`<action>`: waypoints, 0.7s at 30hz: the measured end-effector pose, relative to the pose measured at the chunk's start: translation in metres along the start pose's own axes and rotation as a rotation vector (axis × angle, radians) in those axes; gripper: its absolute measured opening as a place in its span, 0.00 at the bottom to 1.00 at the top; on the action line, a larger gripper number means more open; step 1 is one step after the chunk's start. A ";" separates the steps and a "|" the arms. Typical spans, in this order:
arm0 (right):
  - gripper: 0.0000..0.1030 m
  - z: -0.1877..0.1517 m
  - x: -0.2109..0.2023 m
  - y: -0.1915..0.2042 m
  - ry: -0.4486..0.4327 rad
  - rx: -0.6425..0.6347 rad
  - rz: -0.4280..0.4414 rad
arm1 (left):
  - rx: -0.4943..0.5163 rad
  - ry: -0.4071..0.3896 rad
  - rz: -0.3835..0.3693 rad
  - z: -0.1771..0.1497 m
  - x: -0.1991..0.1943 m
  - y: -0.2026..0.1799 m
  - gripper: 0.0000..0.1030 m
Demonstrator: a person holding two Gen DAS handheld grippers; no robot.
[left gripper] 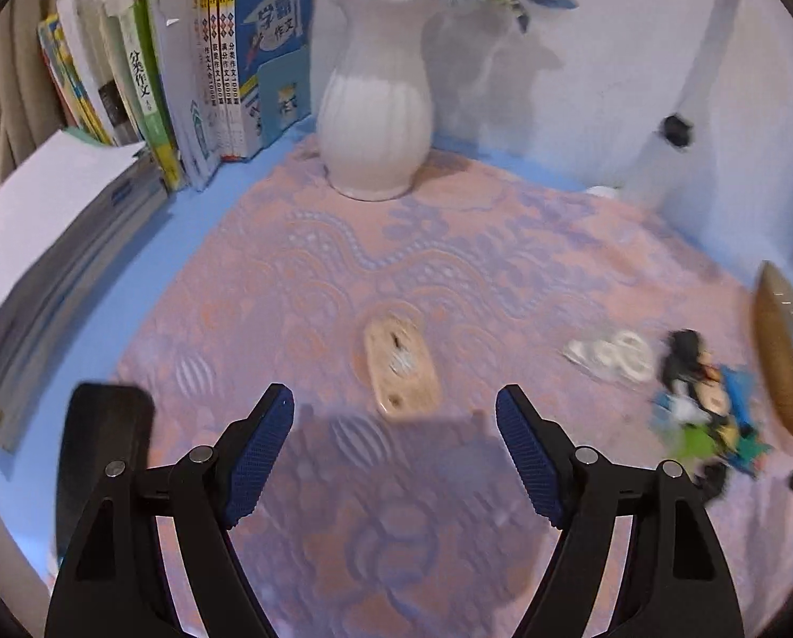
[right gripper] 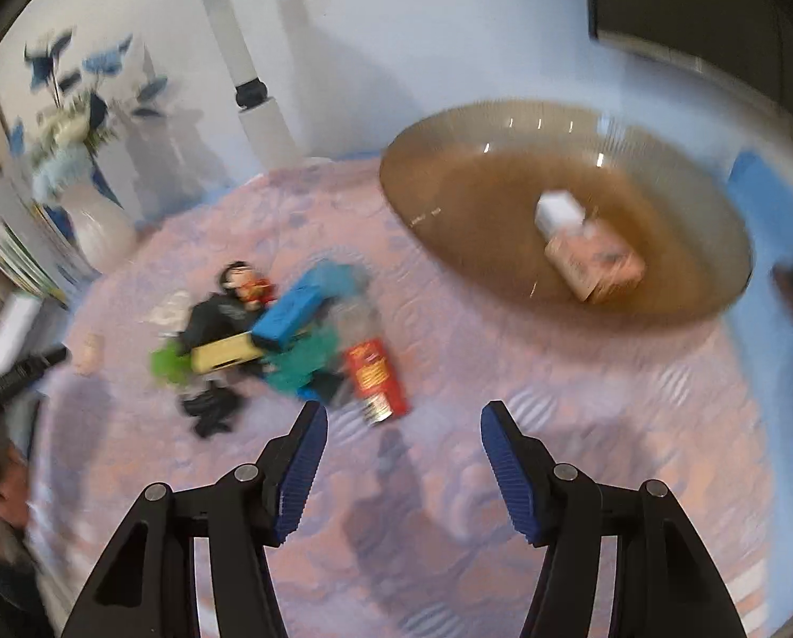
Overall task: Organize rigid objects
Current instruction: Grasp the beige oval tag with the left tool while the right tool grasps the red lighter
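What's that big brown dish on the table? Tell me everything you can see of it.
The brown dish is a wide, shallow, round bowl that looks like tinted glass, with fine ribs around its rim and small glints of light. It sits upright on the pink lace tablecloth. Inside lies one small bottle on its side, white cap, pinkish label. Neither gripper touches it.

"分类作文" on green book spine [left gripper: 144, 87]

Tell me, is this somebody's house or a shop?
Probably somebody's home, maybe a study desk. Schoolbooks stand in a row by the wall, a white vase of flowers sits on a lacy tablecloth, and little toys lie in a heap.
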State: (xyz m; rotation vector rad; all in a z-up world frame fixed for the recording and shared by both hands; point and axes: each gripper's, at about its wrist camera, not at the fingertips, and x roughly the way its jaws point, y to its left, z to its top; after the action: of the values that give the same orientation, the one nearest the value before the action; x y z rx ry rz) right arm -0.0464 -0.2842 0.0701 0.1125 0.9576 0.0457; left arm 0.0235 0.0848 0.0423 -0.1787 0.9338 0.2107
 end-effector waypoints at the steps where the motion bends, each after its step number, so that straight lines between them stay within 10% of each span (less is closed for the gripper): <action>1: 0.44 0.002 0.005 0.002 0.014 -0.020 -0.004 | 0.011 0.005 -0.002 0.002 0.004 -0.002 0.68; 15: 0.31 0.013 0.067 0.024 0.056 -0.162 -0.037 | 0.125 0.028 0.037 0.010 0.044 -0.014 0.61; 21: 0.21 0.004 0.062 0.035 0.014 -0.209 -0.062 | 0.179 -0.010 0.041 0.010 0.039 -0.025 0.30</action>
State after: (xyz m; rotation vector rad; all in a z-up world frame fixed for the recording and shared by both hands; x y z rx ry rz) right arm -0.0069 -0.2445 0.0259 -0.1105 0.9641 0.0888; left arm 0.0600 0.0665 0.0178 0.0065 0.9420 0.1651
